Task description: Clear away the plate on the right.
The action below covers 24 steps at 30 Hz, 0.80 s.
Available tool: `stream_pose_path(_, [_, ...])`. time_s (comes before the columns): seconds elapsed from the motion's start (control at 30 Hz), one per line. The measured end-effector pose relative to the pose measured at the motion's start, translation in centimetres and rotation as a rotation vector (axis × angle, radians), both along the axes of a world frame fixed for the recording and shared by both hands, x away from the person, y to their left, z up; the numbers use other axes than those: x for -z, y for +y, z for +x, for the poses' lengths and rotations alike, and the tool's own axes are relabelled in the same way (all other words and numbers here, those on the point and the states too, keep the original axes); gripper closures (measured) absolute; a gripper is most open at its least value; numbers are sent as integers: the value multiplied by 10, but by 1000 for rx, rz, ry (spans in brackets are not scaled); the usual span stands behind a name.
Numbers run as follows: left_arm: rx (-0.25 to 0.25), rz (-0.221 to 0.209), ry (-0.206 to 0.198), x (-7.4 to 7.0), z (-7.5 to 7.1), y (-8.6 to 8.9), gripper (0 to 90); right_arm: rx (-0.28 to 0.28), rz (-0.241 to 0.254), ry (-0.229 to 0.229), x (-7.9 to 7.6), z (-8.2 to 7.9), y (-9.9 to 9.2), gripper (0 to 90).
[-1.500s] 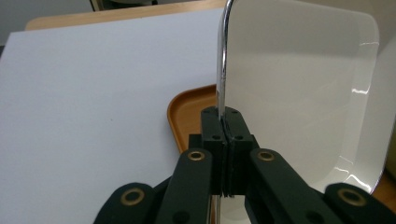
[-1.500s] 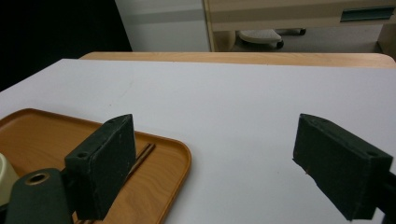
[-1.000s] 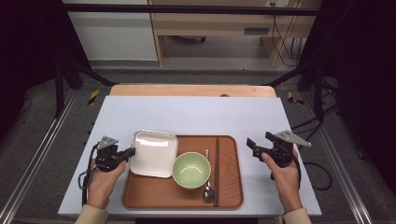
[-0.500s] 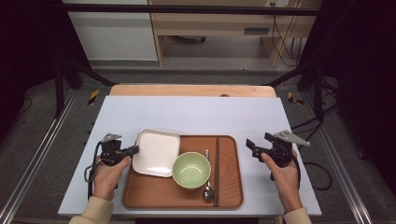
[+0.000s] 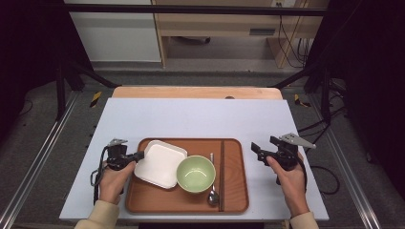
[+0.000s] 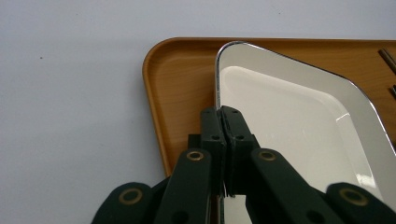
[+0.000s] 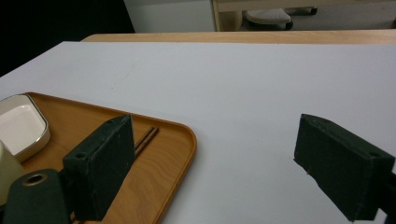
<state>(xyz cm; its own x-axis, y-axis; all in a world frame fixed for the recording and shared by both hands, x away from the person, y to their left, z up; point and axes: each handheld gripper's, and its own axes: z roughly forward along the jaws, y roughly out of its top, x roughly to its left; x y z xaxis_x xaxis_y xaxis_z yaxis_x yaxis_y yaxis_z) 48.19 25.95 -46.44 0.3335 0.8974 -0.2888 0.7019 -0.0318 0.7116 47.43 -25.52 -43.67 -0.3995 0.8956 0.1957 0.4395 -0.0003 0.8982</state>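
Observation:
A white square plate (image 5: 160, 163) lies at the left of the brown tray (image 5: 234, 191), its left rim out over the tray's left edge. My left gripper (image 5: 138, 156) is shut on that rim. In the left gripper view the jaws (image 6: 224, 116) pinch the plate's thin rim (image 6: 289, 121) above the tray's corner (image 6: 182, 84). A green bowl (image 5: 196, 173) sits mid-tray, touching the plate. My right gripper (image 5: 258, 151) hovers open just right of the tray, and nothing is between its pads (image 7: 215, 140).
A spoon (image 5: 213, 194) and dark chopsticks (image 5: 221, 171) lie on the tray right of the bowl. The chopsticks (image 7: 145, 137) and tray corner (image 7: 159, 186) lie close to my right gripper's left pad. The white tabletop (image 5: 191, 119) stretches beyond the tray.
My left gripper has sunk a little with the plate's rim in it, and the plate sits slightly lower and nearer. The right hand has not moved.

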Motion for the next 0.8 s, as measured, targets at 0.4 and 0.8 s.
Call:
stream_pose_path(0.4, [-2, 8, -40, -1, -3, 1, 800, -1, 0, 0, 0, 0, 0, 126])
stream_pose_path(0.8, [14, 27, -38, -1, -8, 0, 824, 0, -1, -1, -1, 0, -2, 127])
